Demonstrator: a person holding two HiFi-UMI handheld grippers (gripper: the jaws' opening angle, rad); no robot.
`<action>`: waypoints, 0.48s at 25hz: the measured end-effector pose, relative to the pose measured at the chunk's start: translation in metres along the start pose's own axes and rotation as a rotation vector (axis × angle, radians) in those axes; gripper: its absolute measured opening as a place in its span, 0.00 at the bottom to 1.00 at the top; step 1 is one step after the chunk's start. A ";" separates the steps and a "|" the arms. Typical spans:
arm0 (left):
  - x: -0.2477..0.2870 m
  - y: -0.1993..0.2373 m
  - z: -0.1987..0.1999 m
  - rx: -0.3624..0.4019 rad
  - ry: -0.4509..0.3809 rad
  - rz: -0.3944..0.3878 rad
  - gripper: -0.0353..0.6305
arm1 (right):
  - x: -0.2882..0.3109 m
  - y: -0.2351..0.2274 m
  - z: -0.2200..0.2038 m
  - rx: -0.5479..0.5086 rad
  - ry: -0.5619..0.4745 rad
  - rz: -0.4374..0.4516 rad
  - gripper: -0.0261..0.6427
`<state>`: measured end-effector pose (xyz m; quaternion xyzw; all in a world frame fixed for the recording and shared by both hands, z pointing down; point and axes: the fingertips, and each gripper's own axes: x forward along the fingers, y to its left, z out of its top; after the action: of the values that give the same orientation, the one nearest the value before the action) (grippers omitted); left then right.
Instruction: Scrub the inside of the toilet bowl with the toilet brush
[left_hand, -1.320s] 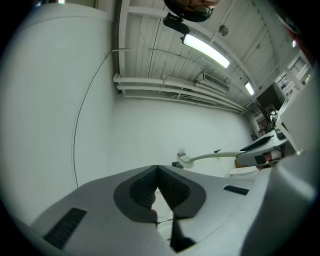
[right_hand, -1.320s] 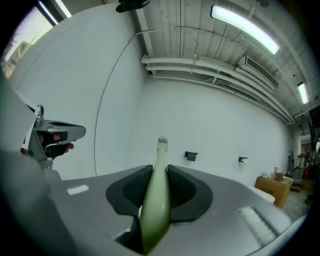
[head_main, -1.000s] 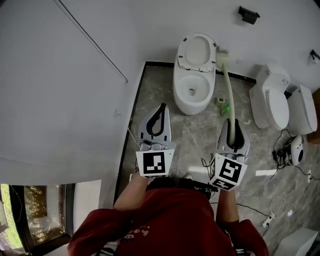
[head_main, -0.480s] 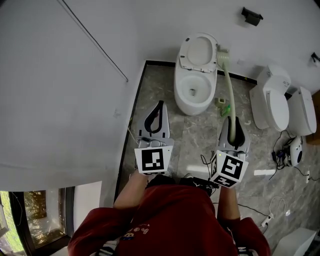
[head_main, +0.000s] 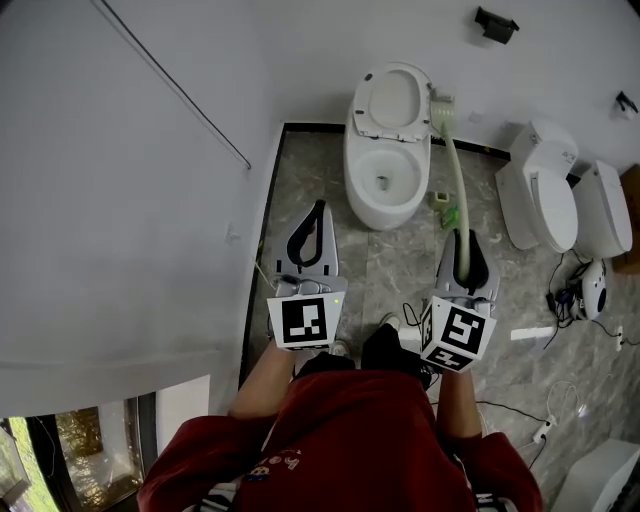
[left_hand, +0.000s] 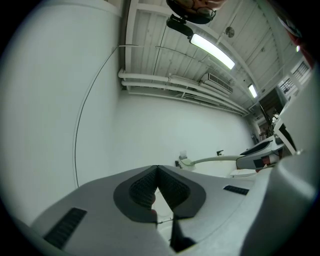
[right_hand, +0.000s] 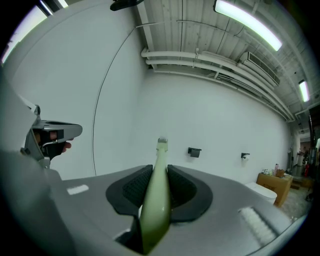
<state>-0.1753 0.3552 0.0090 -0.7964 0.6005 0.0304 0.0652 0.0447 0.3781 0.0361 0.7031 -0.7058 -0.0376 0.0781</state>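
The right gripper (head_main: 465, 245) pinched the toilet brush (head_main: 456, 180); the left gripper (head_main: 319, 210) sat pressed together, empty. The brush head, I thought, wanted tipping gently into the toilet bowl (head_main: 358, 195).

The marble floor (head_main: 400, 265) between you and the toilet (head_main: 385, 212) at 12 o'clock lies bare, so you have a straight lane to the open bowl (head_main: 384, 170). Its raised lid (head_main: 393, 100) and the back wall (head_main: 560, 60) close off the far side. At 9 o'clock the white side wall (head_main: 150, 200) runs just beside your left gripper (head_main: 320, 208), leaving little room there. At 1 o'clock a small green object (head_main: 451, 214) stands on the floor just beside the toilet, right by the toilet brush (head_main: 456, 170) handle. At 2 o'clock two more toilets (head_main: 545, 195) block the right, with cables (head_main: 560, 292) on the floor near them.
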 end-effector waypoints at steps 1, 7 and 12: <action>0.003 0.000 -0.002 0.000 0.005 -0.001 0.06 | 0.002 0.000 -0.001 -0.006 0.000 0.000 0.19; 0.032 -0.012 -0.010 -0.009 0.012 -0.008 0.06 | 0.023 -0.017 -0.011 -0.005 0.019 0.006 0.19; 0.066 -0.025 -0.020 -0.003 0.037 -0.018 0.06 | 0.054 -0.034 -0.017 0.000 0.035 0.014 0.19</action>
<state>-0.1332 0.2963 0.0219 -0.8021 0.5946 0.0160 0.0530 0.0808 0.3246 0.0505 0.6987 -0.7091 -0.0248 0.0909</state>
